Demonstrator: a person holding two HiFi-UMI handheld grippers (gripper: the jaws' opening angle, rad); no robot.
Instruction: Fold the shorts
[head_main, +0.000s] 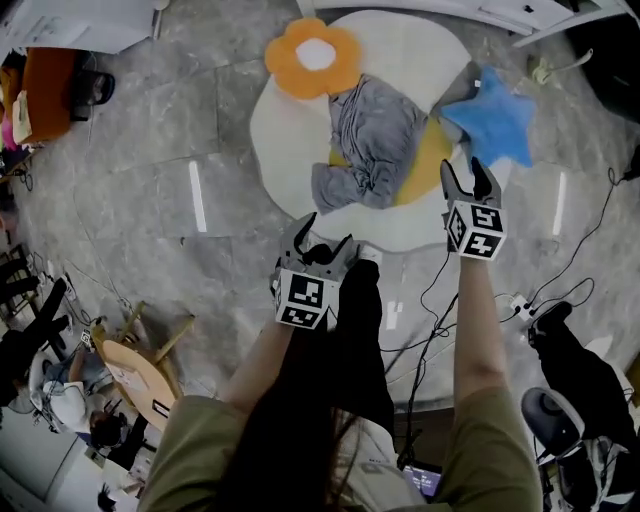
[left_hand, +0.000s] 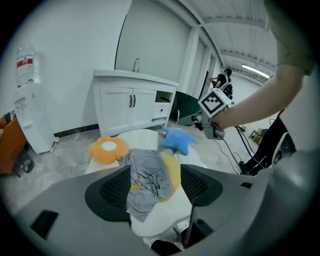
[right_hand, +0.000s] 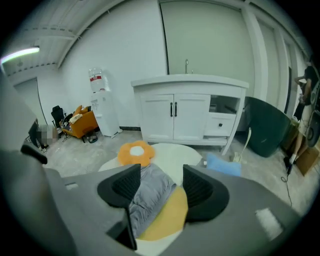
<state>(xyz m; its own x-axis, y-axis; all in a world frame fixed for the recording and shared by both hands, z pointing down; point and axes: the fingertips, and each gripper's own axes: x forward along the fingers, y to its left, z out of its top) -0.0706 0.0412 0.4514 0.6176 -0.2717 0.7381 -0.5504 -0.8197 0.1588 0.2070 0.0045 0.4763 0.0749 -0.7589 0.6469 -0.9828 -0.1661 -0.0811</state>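
Crumpled grey shorts (head_main: 368, 140) lie on a white egg-shaped rug (head_main: 290, 120), partly over its yellow centre (head_main: 432, 155). The left gripper view has the shorts (left_hand: 147, 182) ahead between the jaws, and in the right gripper view they (right_hand: 150, 196) lie likewise. My left gripper (head_main: 322, 248) hangs open in the air at the rug's near edge, apart from the cloth. Above the rug's near right part my right gripper (head_main: 471, 181) also stands open and holds nothing; it shows as well in the left gripper view (left_hand: 210, 129).
An orange flower cushion (head_main: 313, 57) lies at the rug's far left and a blue star cushion (head_main: 493, 117) at its right. Cables (head_main: 430, 300) trail over the grey floor near my feet. A white sink cabinet (right_hand: 187, 110) stands behind the rug, with a water dispenser (right_hand: 102, 107) beside it.
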